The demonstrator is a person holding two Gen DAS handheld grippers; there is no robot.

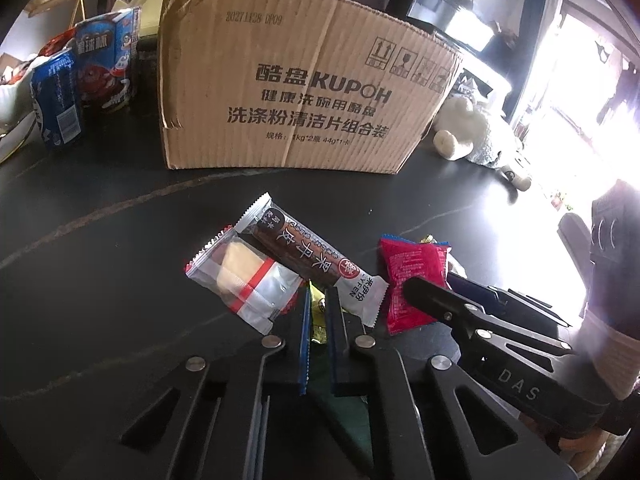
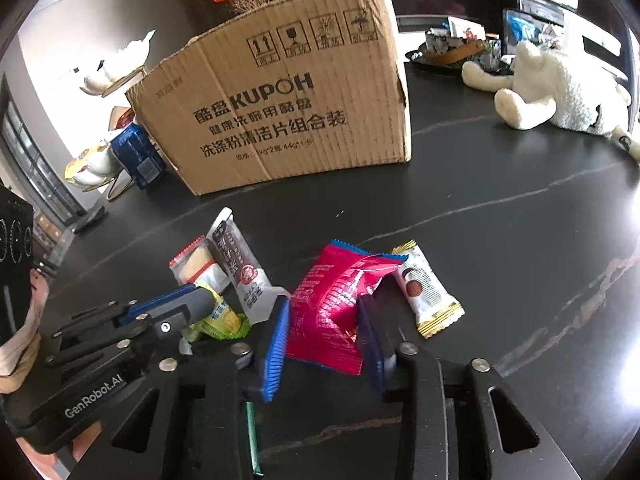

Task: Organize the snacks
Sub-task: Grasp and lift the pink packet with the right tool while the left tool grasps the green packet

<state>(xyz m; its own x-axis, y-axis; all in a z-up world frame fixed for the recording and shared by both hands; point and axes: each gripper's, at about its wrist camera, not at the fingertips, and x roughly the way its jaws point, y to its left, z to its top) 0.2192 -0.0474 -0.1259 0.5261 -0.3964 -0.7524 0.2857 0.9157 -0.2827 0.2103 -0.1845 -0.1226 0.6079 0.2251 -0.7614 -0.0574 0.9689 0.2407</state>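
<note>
Cardboard box [image 1: 288,92], printed KUPOH, stands upright at the back of the dark marbled tabletop [image 1: 100,240]; its top is out of sight, so I cannot tell what is in it. Blue snack cartons [image 1: 60,96] stand just to its left.

Loose snacks lie in a cluster near the front. From the left: a clear-wrapped pale cake [image 1: 244,276], with a brown-and-white fruit-leather bar [image 1: 316,260] lying partly over it. A small yellow-green packet [image 2: 220,316] comes next, under the left gripper's tip. Then a crumpled red packet [image 2: 332,312], and at the far right a white-and-gold candy [image 2: 428,288] touching the red one's edge. A white plush toy [image 2: 560,88] sits well off to the right rear.

Left gripper [image 1: 316,328]: fingers nearly together, the yellow-green packet showing in the narrow gap; whether it is truly clamped I cannot tell. Right gripper [image 2: 324,340]: fingers set apart either side of the red packet, lightly against its edges, not visibly squeezing.

Step in hand, as I judge it: picking up, both tools at their packets, nothing lifted clear. Next move likely calls for closing on the red packet across its bunched middle, since foil slips. Then lift it clear without dragging the candy, and carry it back toward the box.
</note>
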